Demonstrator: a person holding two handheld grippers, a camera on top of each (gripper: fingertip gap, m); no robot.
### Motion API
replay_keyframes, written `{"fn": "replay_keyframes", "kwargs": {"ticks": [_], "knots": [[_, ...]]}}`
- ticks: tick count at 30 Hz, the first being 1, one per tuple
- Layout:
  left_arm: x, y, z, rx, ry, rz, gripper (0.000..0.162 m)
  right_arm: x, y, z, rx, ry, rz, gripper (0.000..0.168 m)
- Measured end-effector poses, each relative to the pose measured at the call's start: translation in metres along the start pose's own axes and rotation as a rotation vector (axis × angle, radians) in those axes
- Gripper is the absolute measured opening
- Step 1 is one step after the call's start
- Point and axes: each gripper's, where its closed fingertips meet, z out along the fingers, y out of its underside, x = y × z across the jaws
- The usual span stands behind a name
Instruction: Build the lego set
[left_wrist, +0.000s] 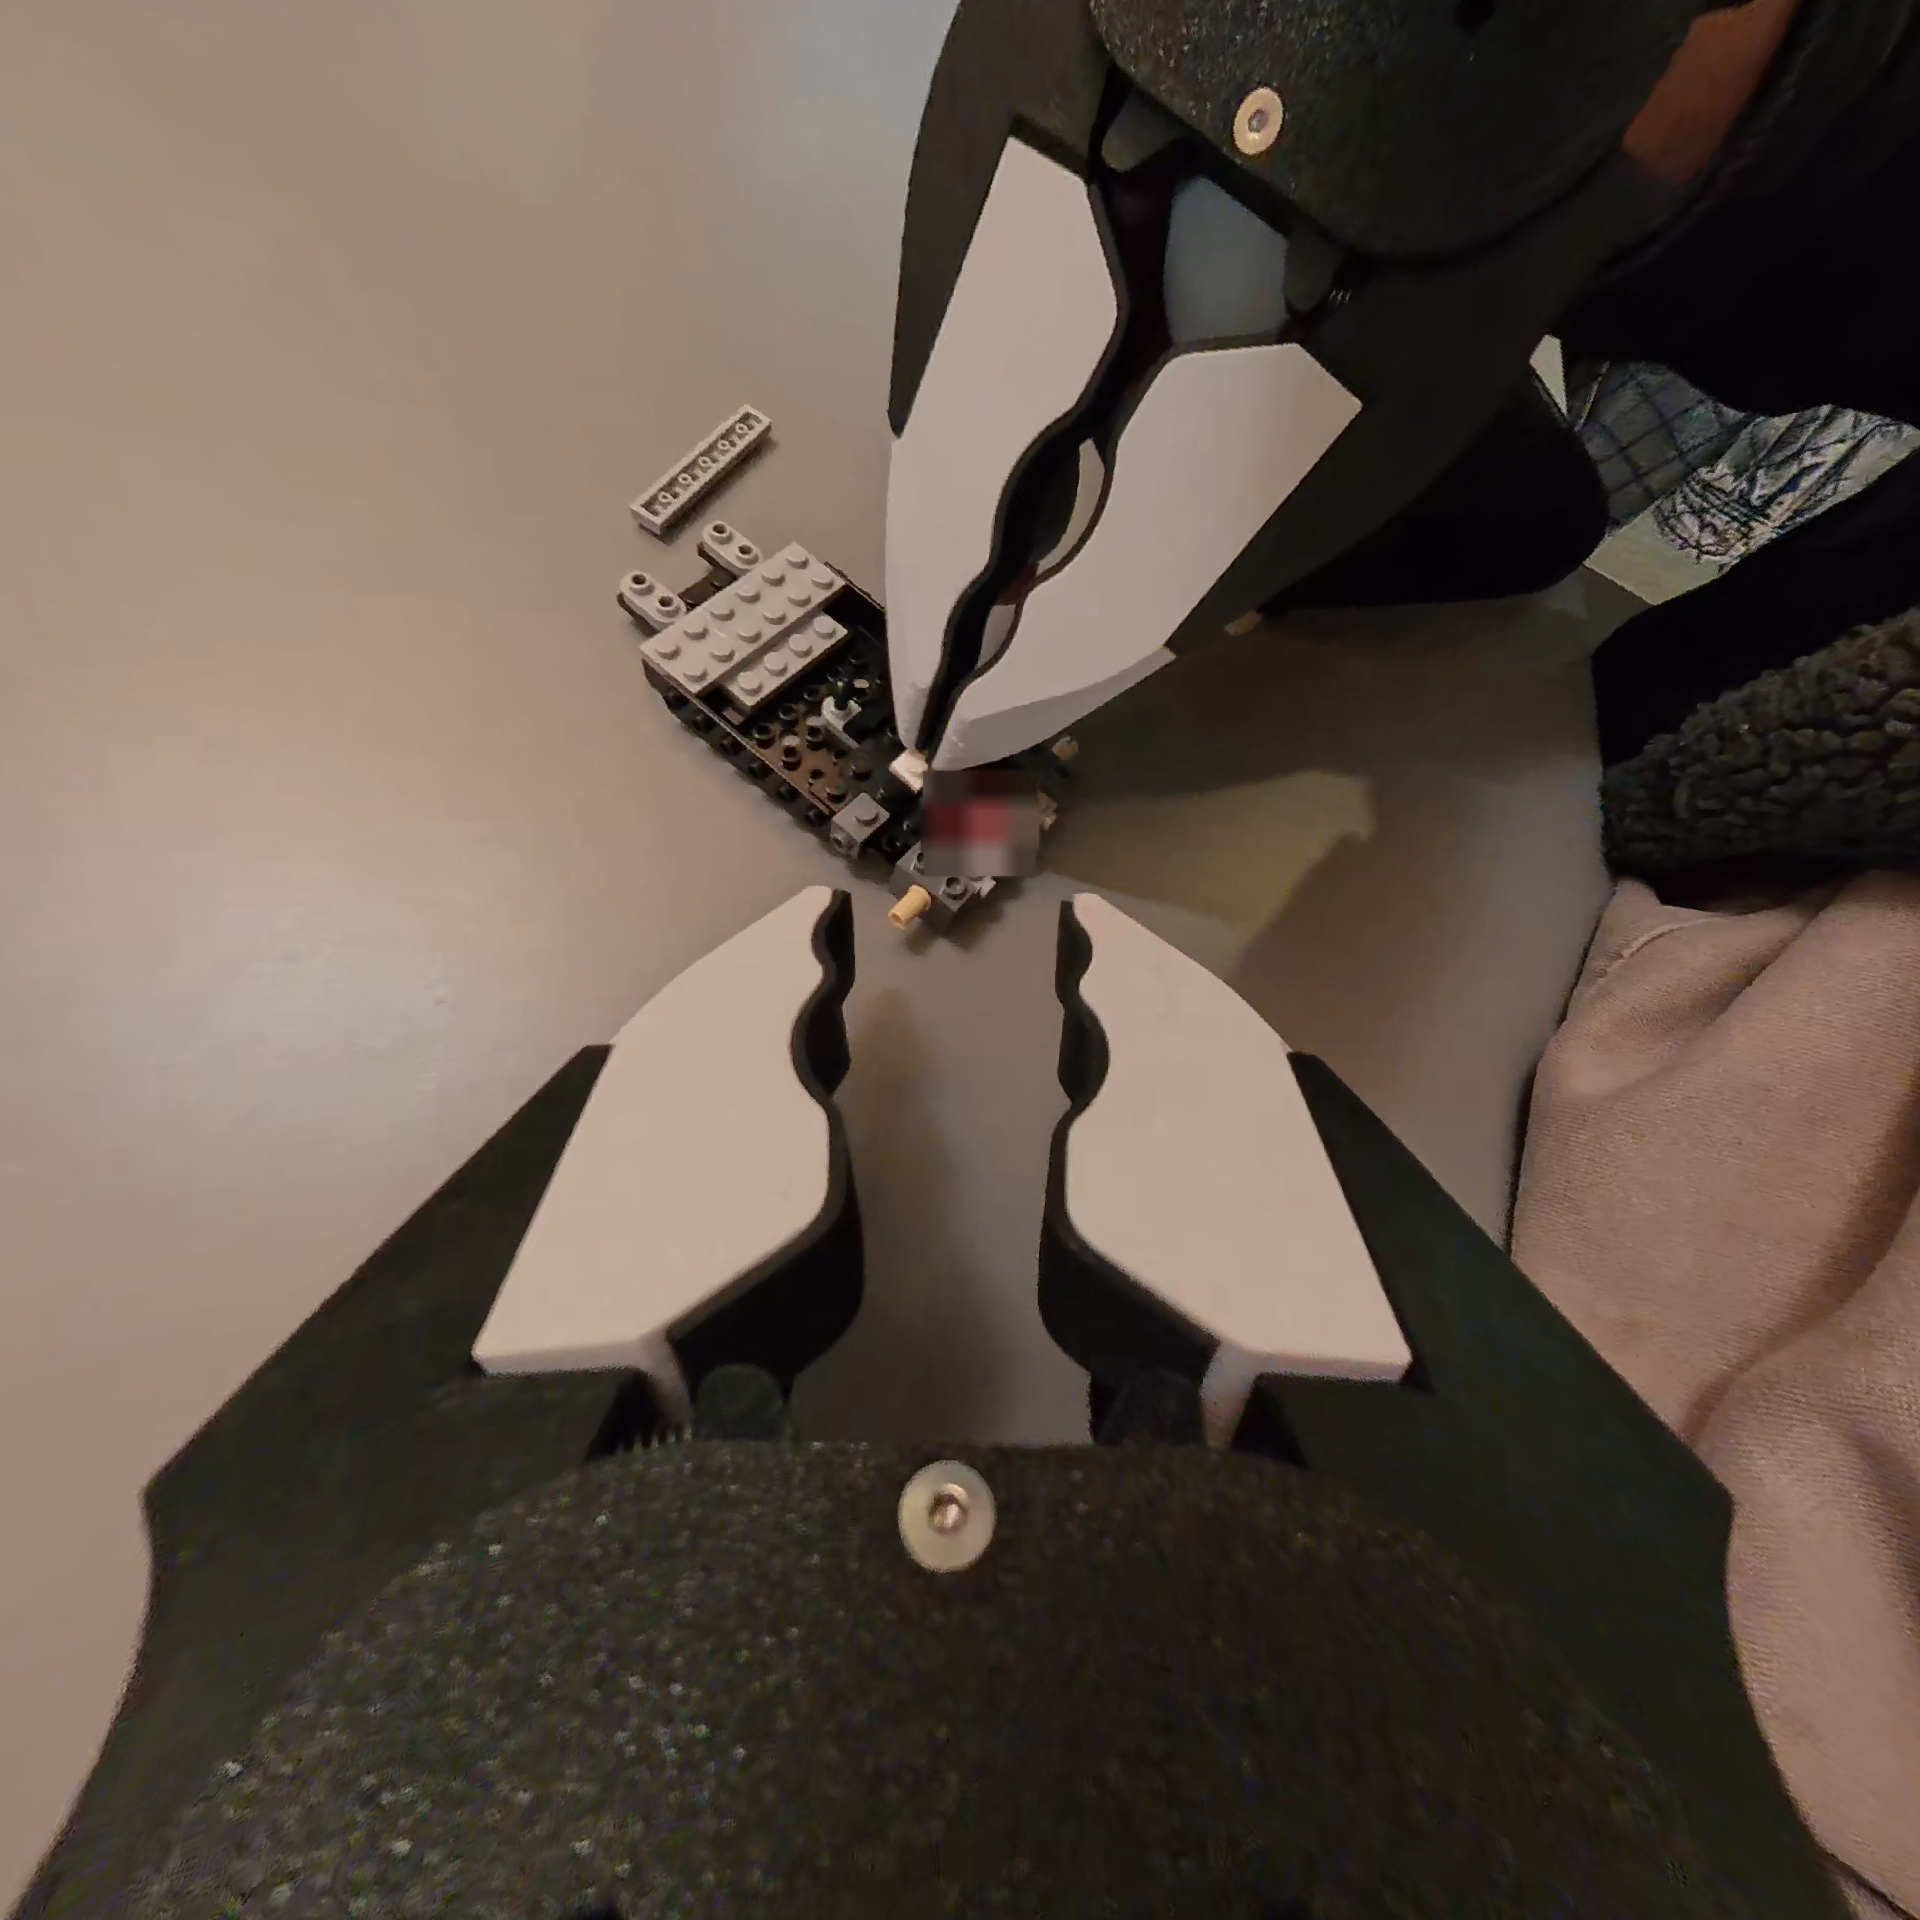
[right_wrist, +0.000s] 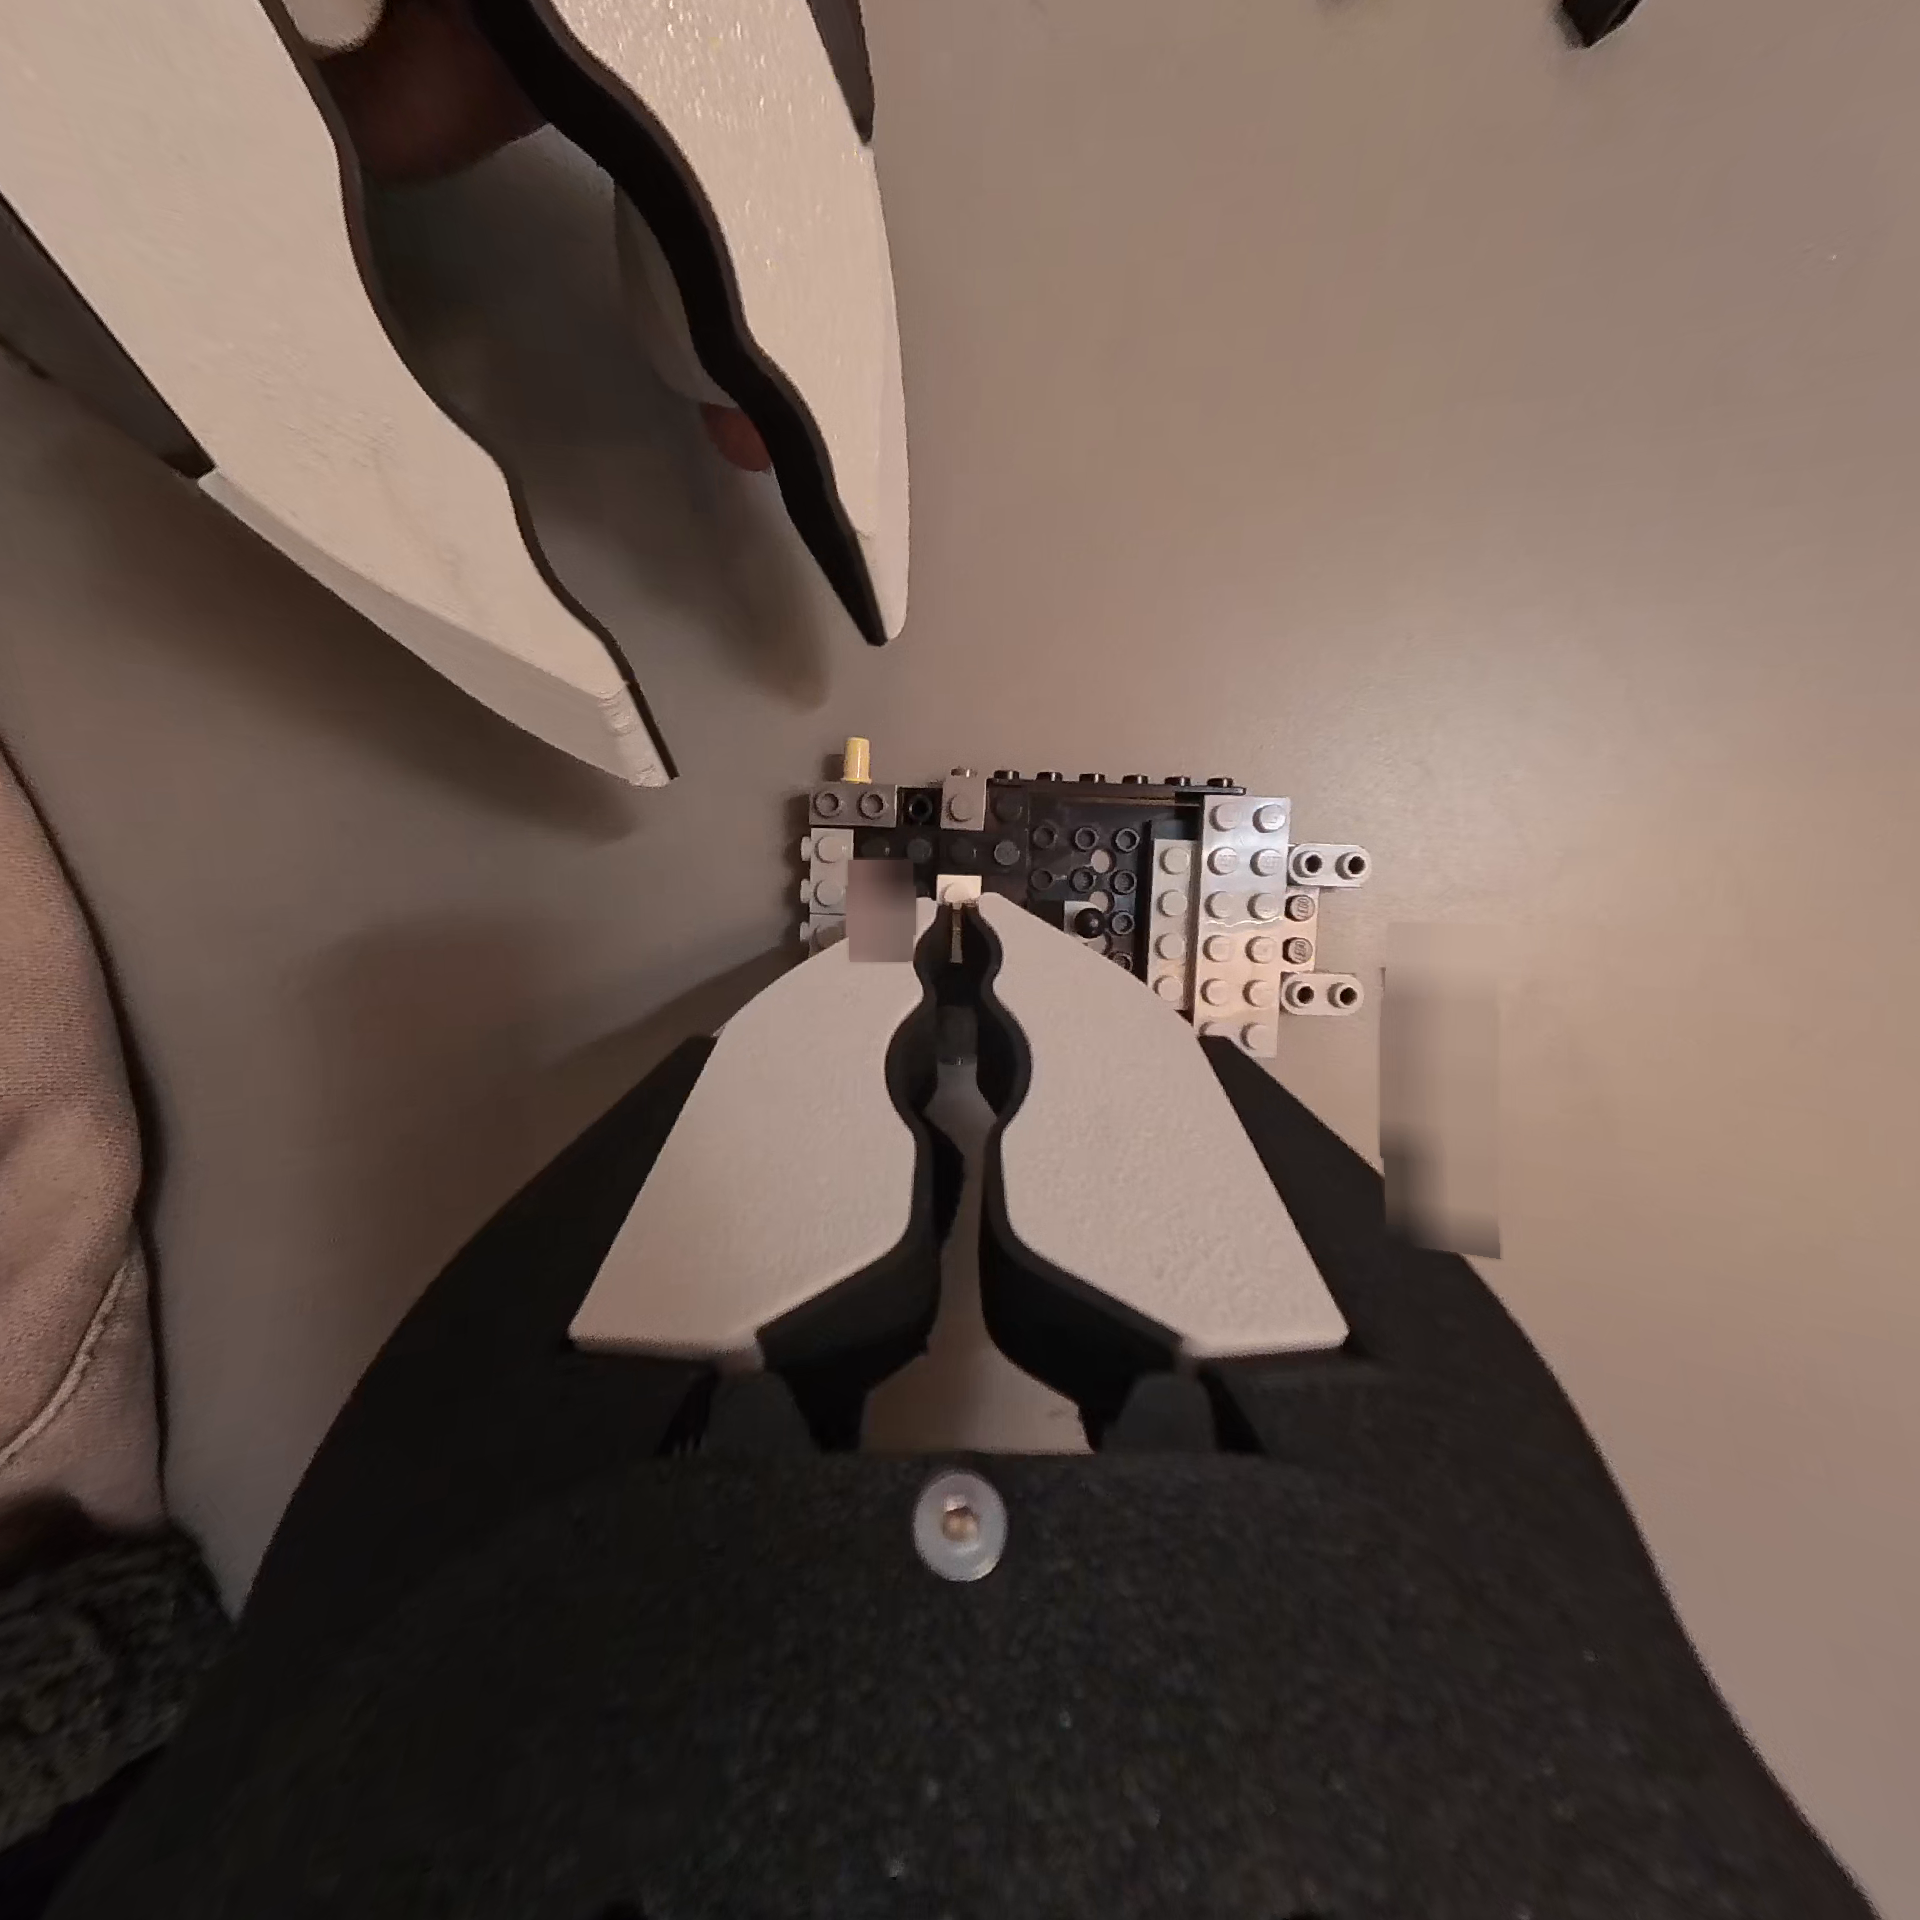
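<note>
A partly built black and grey lego model (left_wrist: 769, 686) lies on the grey table; it also shows in the right wrist view (right_wrist: 1091, 873). It has grey plates at one end and a tan pin (right_wrist: 858, 761) at the other. My right gripper (right_wrist: 956, 906) is shut on a small white piece (right_wrist: 957, 889) and holds it on top of the model. In the left wrist view the right gripper (left_wrist: 920, 750) comes in from the upper right with that white piece (left_wrist: 906, 771) at its tips. My left gripper (left_wrist: 951, 914) is open and empty, just short of the model's tan-pin end.
A loose long grey plate (left_wrist: 704, 470) lies on the table beyond the model. Beige cloth (left_wrist: 1745, 1195) and a dark fleece sleeve (left_wrist: 1766, 769) lie at the table's right side. The left gripper's fingers (right_wrist: 436, 468) hang over the table left of the model. Spacing between my two grippers at the tips: around 4 cm. The loose long grey plate (left_wrist: 704, 470) sits 10 cm or so from the ends of my right fingers.
</note>
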Motion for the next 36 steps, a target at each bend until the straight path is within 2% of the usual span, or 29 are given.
{"fn": "replay_keyframes", "kwargs": {"ticks": [19,24,26,28,33,36], "knots": [[0.001,0.003,-0.002,-0.004,-0.004,0.0,0.036,0.0,0.001,0.002,-0.123,-0.121,0.033,0.0],[0.001,0.004,-0.003,-0.005,-0.001,-0.004,0.036,-0.002,-0.003,-0.003,-0.066,-0.123,-0.006,0.0],[0.0,0.004,-0.004,-0.004,-0.001,-0.007,0.036,-0.002,-0.008,-0.01,-0.002,-0.127,-0.028,0.015],[0.0,0.004,-0.004,-0.005,0.0,-0.009,0.036,0.0,-0.005,-0.013,0.028,-0.107,-0.061,0.02],[0.0,0.007,-0.003,-0.016,-0.002,-0.008,0.036,0.006,0.0,-0.007,0.038,-0.035,-0.086,0.019],[-0.002,0.01,-0.002,-0.029,-0.018,0.007,0.036,0.007,0.002,-0.004,0.029,-0.074,-0.031,0.019]]}}
